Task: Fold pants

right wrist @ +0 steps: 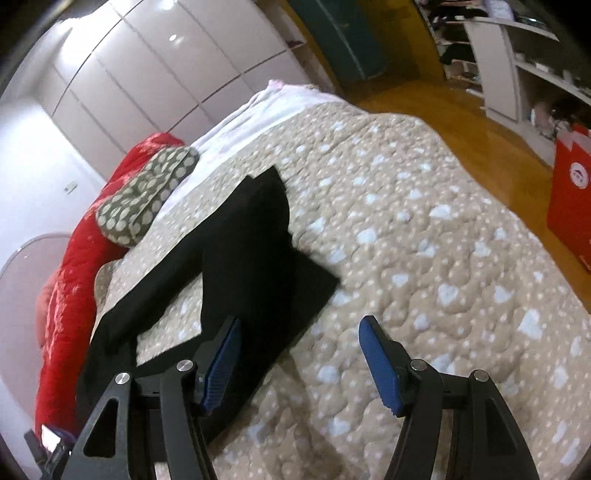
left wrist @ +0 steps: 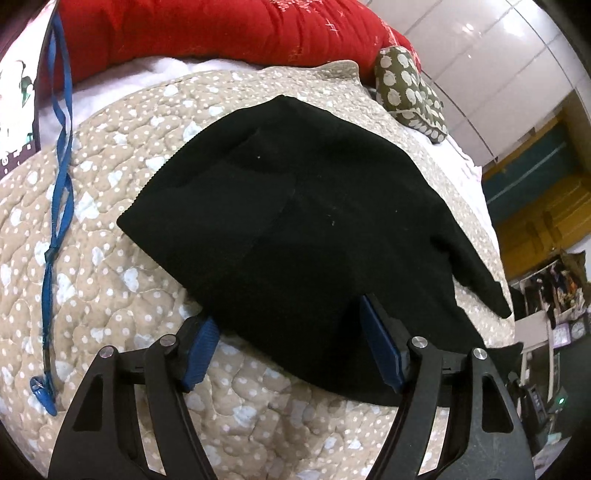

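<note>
The black pants (left wrist: 303,221) lie on a beige dotted quilt (left wrist: 110,229), the waist part spread wide and the legs running off to the right. My left gripper (left wrist: 295,350) is open, its blue pads (left wrist: 201,349) straddling the near edge of the pants, the fabric lying between them. In the right wrist view the pants (right wrist: 243,258) show as two legs spread apart on the quilt (right wrist: 424,258). My right gripper (right wrist: 299,363) is open and empty just above the quilt, its left pad (right wrist: 221,365) over the near leg's end.
A red duvet (left wrist: 221,33) and a green spotted pillow (left wrist: 410,92) lie at the bed's head. A blue strap (left wrist: 59,206) lies on the quilt's left. White wardrobes (right wrist: 155,66), wooden floor (right wrist: 498,155), a red box (right wrist: 570,199) and shelves (right wrist: 517,55) surround the bed.
</note>
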The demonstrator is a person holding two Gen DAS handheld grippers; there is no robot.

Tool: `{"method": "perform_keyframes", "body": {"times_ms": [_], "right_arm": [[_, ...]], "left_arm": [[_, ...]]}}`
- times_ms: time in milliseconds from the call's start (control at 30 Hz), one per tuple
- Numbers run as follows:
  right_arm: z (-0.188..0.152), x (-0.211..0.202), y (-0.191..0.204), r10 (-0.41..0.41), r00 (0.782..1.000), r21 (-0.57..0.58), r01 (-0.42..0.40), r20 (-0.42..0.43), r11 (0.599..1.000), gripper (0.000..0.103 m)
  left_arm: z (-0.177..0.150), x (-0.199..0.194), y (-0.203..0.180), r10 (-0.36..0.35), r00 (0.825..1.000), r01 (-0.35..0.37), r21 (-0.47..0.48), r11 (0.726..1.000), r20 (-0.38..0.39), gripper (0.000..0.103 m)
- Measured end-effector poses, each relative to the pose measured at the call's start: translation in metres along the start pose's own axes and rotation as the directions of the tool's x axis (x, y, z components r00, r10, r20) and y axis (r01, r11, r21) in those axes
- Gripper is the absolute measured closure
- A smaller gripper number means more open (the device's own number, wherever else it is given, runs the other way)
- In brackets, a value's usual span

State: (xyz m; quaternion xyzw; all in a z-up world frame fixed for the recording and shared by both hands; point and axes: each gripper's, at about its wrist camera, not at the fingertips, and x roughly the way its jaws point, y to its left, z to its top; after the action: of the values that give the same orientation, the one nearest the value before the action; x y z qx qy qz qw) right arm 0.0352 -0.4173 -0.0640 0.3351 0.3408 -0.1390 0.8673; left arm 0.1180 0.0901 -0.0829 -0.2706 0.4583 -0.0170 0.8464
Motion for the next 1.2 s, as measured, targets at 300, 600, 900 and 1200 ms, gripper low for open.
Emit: {"method": "perform_keyframes", "body": {"times_ms": [300, 600, 900, 1200], "right_arm": [[0.011, 0.030, 0.015, -0.113, 0.993, -0.146, 0.116, 0.028, 0.982, 0.049], [0.015, -0.020, 0.028, 0.052, 0.996, -0.201, -0.037, 0.067, 0.979, 0.099], [0.003, -0.133, -0.004, 0.147, 0.984, -0.187, -0.126, 0.102, 0.974, 0.099], [-0.019, -0.183, -0.035, 0.108, 0.991, -0.211, -0.089, 0.081, 0.973, 0.099]], "left_arm": [[0.002, 0.010, -0.004, -0.006, 1.000, 0.005, 0.017, 1.000, 0.023, 0.038], [0.008, -0.010, 0.000, -0.033, 0.999, 0.033, 0.004, 0.999, -0.018, 0.093], [-0.007, -0.078, 0.000, -0.097, 0.995, 0.097, 0.064, 0.993, 0.003, 0.098], [-0.053, -0.120, 0.002, -0.085, 0.996, 0.088, 0.147, 0.985, -0.023, 0.098]]}}
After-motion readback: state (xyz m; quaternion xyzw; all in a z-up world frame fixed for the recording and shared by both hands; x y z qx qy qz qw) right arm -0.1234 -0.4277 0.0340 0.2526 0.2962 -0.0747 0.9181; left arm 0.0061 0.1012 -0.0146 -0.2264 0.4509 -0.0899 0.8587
